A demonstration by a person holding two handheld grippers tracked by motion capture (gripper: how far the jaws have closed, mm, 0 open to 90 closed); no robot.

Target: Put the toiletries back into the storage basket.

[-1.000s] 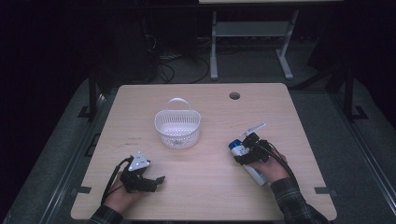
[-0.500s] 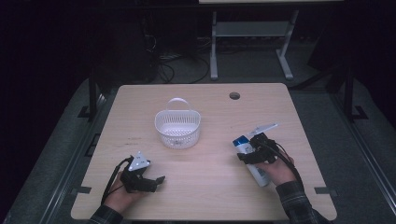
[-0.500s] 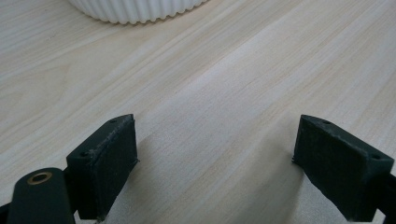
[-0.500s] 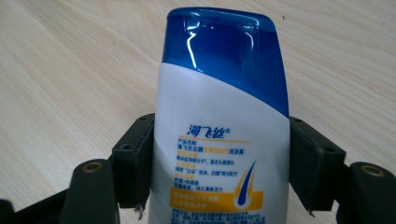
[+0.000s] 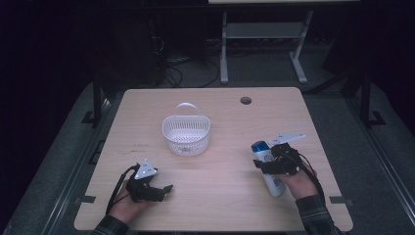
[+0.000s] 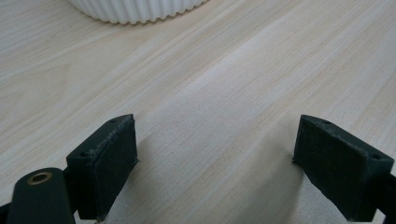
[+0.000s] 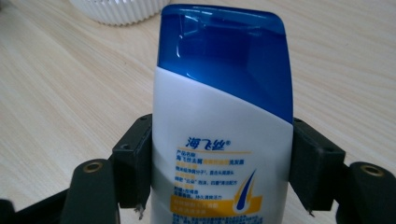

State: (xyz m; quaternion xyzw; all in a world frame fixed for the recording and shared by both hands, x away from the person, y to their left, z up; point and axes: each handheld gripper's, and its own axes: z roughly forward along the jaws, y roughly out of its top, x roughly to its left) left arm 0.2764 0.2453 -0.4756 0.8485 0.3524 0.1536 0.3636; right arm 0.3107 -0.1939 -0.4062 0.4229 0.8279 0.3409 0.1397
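A white shampoo bottle [image 5: 276, 184] with a blue cap [image 7: 224, 51] is at the right of the table, cap pointing away from the person. My right gripper [image 5: 265, 164] is shut on it, with one jaw pressed against each side of the bottle's white body [image 7: 219, 140]. I cannot tell whether the bottle is resting on the table or is lifted off it. My left gripper [image 5: 164, 190] sits low at the front left. In the left gripper view it [image 6: 215, 158] stands open over bare wood.
A white ribbed basket [image 5: 186, 135] with a handle stands at the table's middle; its base shows in the left gripper view [image 6: 135, 9] and in the right gripper view [image 7: 116, 9]. A round cable hole [image 5: 245, 100] sits near the far edge.
My right gripper has carried the bottle a little to the right. The left gripper and the basket have stayed put.
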